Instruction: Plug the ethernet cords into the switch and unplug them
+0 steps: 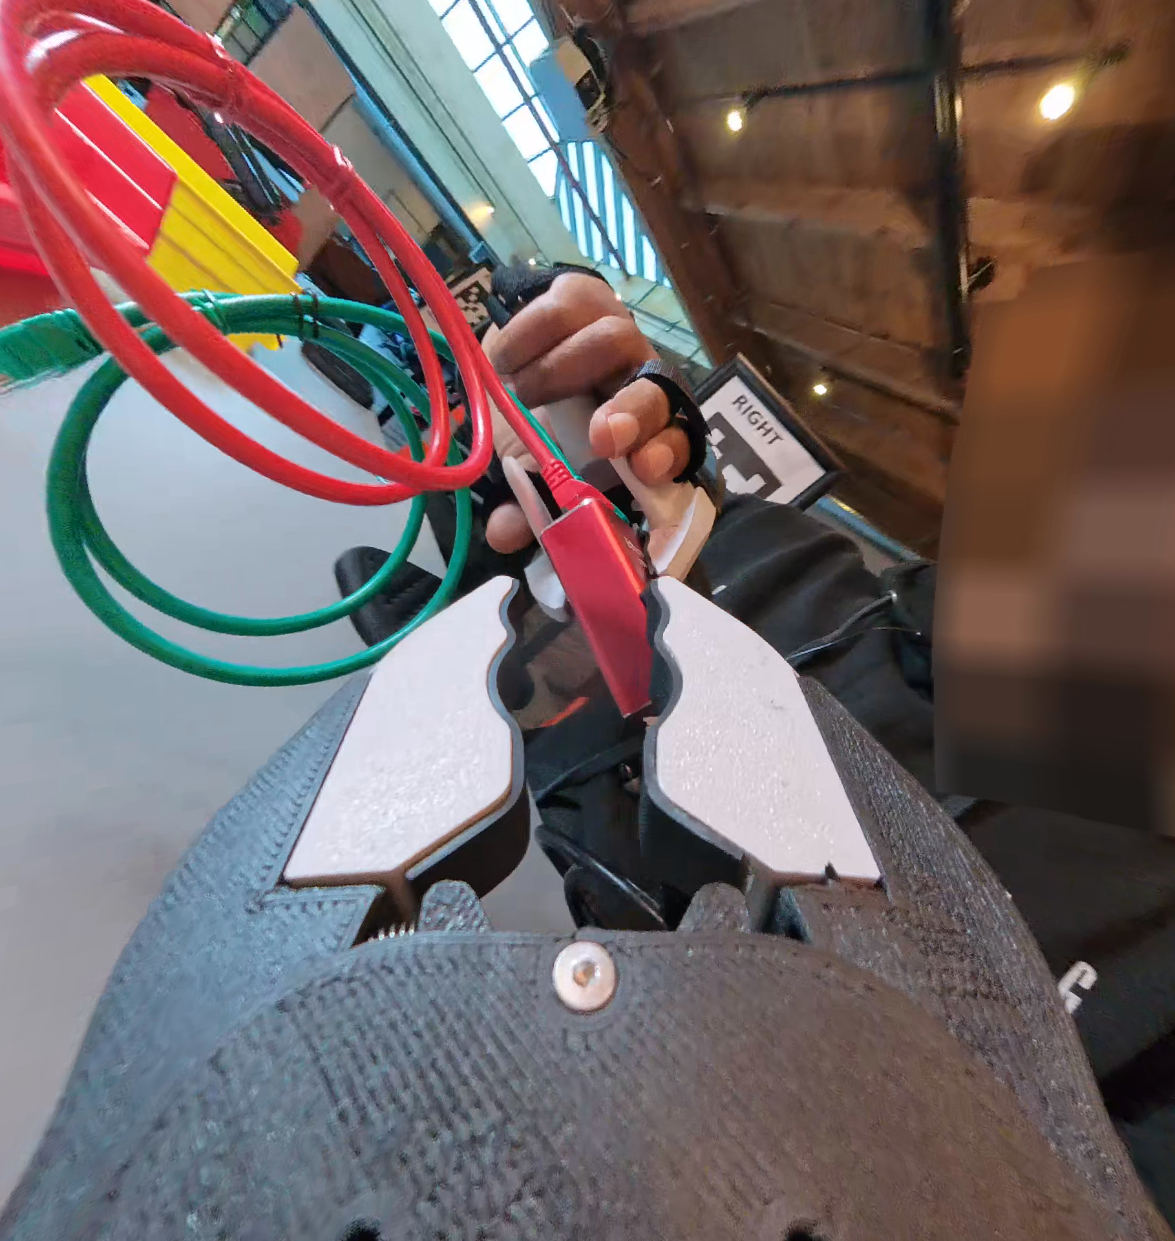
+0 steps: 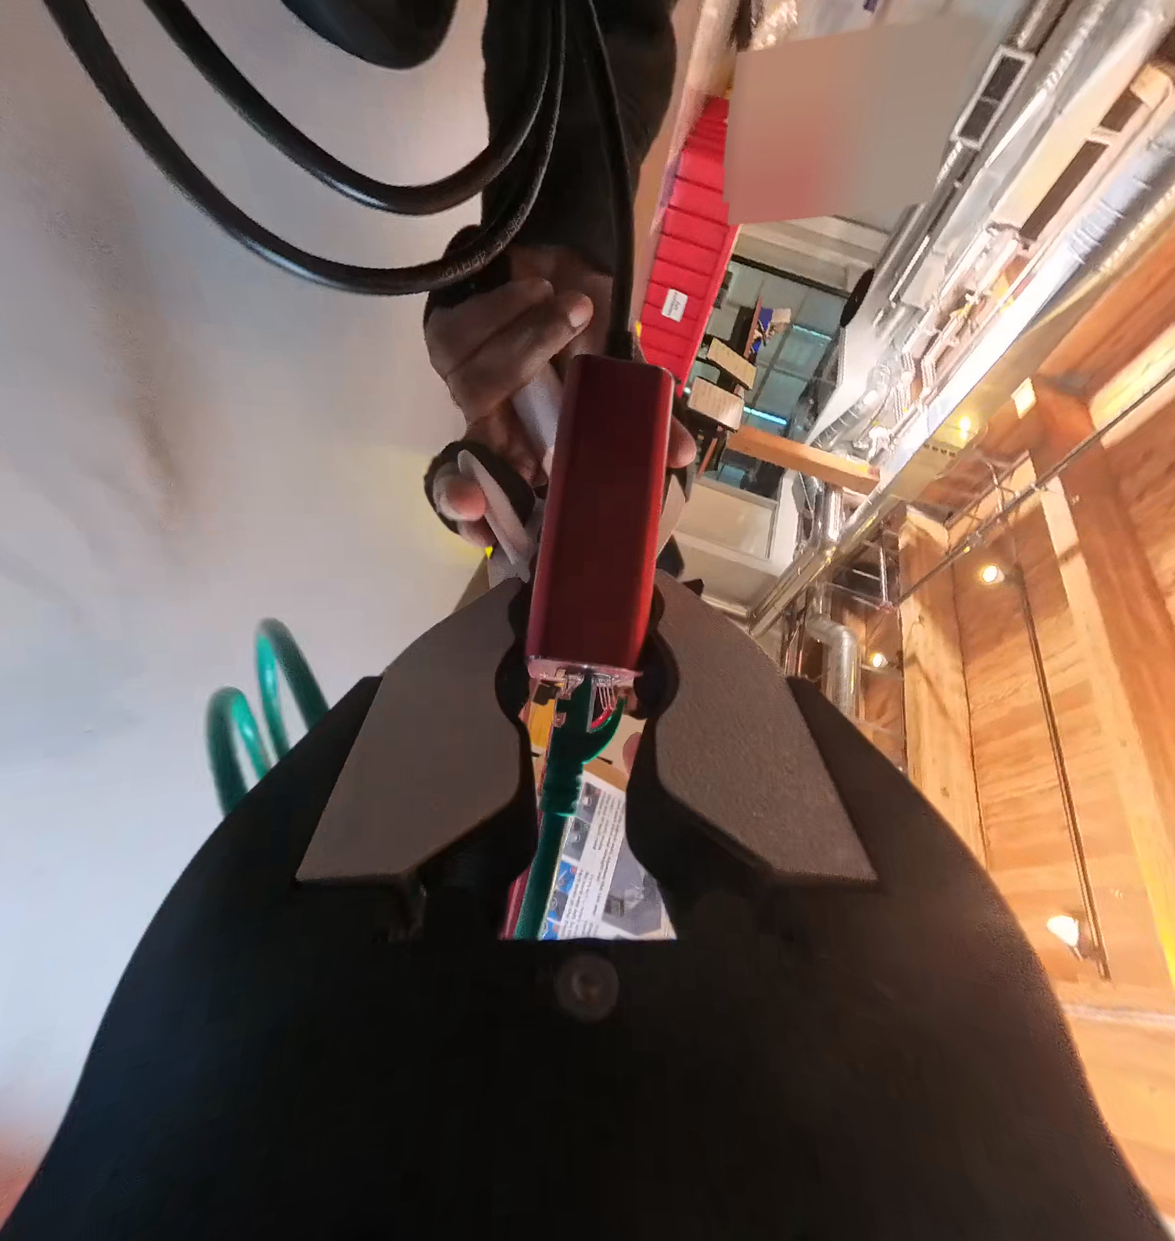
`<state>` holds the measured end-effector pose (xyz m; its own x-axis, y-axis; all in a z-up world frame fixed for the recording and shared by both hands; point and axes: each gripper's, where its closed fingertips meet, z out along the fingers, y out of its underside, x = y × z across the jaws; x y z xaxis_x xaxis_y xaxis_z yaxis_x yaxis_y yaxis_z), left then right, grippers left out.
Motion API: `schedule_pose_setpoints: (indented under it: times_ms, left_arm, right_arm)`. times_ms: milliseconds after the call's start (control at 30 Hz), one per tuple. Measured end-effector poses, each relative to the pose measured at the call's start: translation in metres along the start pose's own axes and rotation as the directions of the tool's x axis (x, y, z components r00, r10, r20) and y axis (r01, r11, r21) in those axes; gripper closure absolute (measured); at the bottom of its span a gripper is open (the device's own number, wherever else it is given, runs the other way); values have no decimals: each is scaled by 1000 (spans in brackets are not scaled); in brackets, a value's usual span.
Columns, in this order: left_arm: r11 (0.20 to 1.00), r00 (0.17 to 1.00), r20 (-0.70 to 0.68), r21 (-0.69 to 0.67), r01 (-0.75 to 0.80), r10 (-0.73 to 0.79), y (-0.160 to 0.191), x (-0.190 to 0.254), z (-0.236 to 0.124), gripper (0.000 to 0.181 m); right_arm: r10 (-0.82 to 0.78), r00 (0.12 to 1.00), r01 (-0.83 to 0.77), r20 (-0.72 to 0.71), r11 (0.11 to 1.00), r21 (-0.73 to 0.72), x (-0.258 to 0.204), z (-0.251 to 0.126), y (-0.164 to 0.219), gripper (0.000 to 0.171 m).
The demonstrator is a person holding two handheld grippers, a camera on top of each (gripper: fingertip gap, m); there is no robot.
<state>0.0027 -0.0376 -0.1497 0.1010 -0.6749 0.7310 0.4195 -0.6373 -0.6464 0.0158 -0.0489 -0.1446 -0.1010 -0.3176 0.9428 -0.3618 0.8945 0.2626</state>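
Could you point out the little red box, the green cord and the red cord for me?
red switch [image 2: 598,510]: right wrist view, middle of its long red side.
green cord [image 1: 68,510]: left wrist view, left side of its loop.
red cord [image 1: 383,228]: left wrist view, upper right arc of its coil.

Both wrist cameras face each other closely, tilted upward, sharing the red switch [image 1: 601,604].

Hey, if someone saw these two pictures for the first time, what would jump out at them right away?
Most likely the red switch, held up in the air between the right gripper fingers, with a green cord plugged into its near end. In the left wrist view, big loops of red cord and green cord hang at the upper left, and the left gripper sits at the switch's other end. A hand shows just behind it.
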Motion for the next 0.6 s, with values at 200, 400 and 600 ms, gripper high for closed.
schedule_pose_setpoints:
  times_ms: [200,400,600]
  left_arm:
    - [996,999,-23,89,27,-25,5,6,8,152]
    - [978,982,75,132,163,-173,3,-15,6,145]
    - [957,969,51,180,229,-242,5,-19,7,152]
  right_arm:
    - [-45,999,45,30,999,8,-2,-4,4,142]
    - [-65,997,66,39,998,-19,-12,1,10,142]
    - [-27,1000,28,6,999,-38,-21,2,15,142]
